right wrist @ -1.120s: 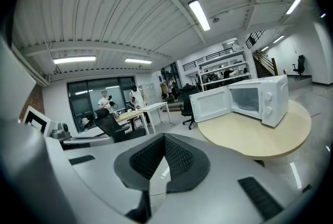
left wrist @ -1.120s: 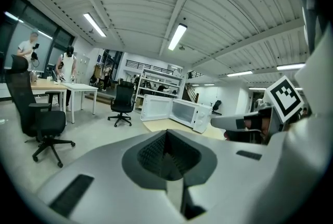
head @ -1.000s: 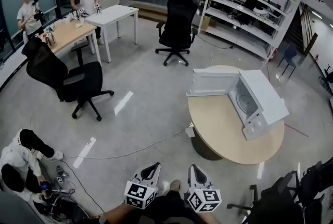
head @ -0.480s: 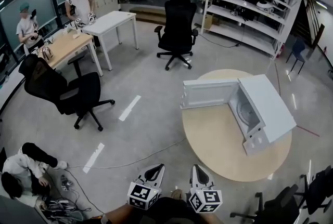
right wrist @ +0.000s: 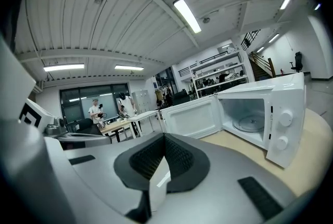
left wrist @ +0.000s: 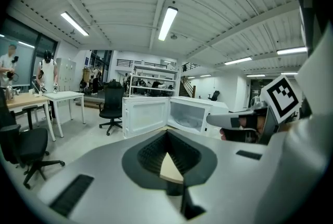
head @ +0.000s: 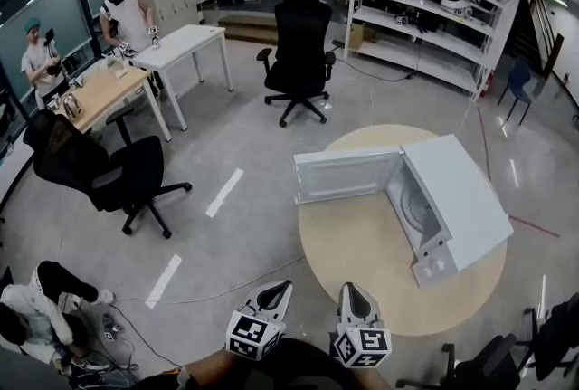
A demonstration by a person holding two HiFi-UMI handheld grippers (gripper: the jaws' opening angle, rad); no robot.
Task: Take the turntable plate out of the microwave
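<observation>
Left gripper (head: 274,291), right gripper (head: 353,292): jaws fully closed, empty, touching nothing. Both near table (head: 362,252). Microwave (head: 457,189) open, plate (right wrist: 251,123) inside.

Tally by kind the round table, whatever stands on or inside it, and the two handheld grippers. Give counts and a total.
Round table: 1
Microwave, door open, on the table: 1
Turntable plate, inside the microwave: 1
Grippers, the left gripper and the right gripper, both with jaws shut and empty: 2
Total: 5
</observation>
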